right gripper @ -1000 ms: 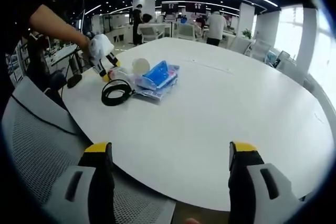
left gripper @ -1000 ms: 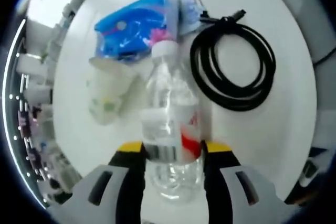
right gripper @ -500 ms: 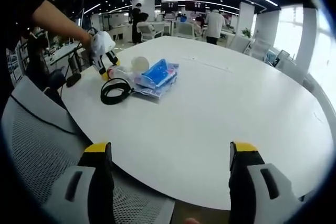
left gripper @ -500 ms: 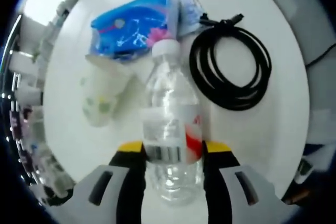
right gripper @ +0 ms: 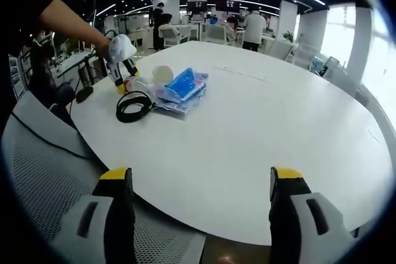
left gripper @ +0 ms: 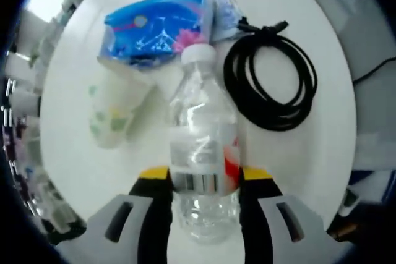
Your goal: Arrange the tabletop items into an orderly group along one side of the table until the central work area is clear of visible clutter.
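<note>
In the left gripper view a clear water bottle (left gripper: pixel 203 153) with a white cap lies lengthwise between my left gripper's (left gripper: pixel 204 180) jaws, which are shut on its lower body. Past the cap lies a blue tissue pack (left gripper: pixel 158 26). A white paper cup (left gripper: pixel 114 112) lies on its side to the left, and a coiled black cable (left gripper: pixel 272 81) sits on the right. In the right gripper view my right gripper (right gripper: pixel 201 183) stands open over the near table edge, holding nothing. The same group shows far left: the cable (right gripper: pixel 133 106), the tissue pack (right gripper: pixel 182 86), the cup (right gripper: pixel 163 75) and the left gripper (right gripper: pixel 120 72) in a person's hand.
The round white table (right gripper: pixel 260 134) stretches wide to the right of the group. A grey mesh chair (right gripper: pixel 55 171) stands close at the near left edge. People and office desks fill the background behind the table.
The left view has drifted slightly over the table with the bottle still in the jaws. The left gripper and hand shift a little in the right view. The right gripper has not moved.
</note>
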`<state>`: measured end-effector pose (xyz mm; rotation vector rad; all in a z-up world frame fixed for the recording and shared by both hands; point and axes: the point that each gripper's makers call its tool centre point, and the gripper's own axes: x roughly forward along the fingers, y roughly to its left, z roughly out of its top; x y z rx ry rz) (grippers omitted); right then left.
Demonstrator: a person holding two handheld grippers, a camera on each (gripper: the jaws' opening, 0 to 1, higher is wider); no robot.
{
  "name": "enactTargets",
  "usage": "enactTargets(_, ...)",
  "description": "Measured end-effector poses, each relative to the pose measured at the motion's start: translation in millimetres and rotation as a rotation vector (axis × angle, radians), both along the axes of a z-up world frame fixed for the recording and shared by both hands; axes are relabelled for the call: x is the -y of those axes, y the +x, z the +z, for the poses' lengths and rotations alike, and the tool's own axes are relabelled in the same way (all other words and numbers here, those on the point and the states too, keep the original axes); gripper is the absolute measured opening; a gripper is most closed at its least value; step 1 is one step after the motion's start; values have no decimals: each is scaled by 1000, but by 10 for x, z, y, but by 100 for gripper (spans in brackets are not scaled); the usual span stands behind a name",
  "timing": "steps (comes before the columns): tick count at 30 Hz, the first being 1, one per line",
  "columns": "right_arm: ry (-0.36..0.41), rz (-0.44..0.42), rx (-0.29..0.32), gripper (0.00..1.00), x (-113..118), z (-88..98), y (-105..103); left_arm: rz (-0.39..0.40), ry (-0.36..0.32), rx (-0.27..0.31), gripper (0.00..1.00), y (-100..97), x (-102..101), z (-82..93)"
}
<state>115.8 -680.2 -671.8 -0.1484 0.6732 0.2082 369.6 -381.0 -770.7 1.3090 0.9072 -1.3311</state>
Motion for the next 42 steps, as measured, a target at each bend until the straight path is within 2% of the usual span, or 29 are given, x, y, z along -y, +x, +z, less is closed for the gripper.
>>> enactTargets(14,-2,-21,-3,89,49,5,-25,39,53,-121,40,-56,-21,-38)
enactTargets(36,-11,-19,-11,87,68,-14,-19,9,-5,-112,35,-114,20,8)
enactTargets(37,-11,-20,-11,87,70,-13,-19,31,13,-127,34,-165,-25,5)
enactTargets(38,-13,-20,-16,87,73,-18,-25,8,-7,-104,33,-138,7,24)
enactTargets(42,-18,-18,-16,87,71,-18,-22,34,-30,-92,32,-105,-5,-7)
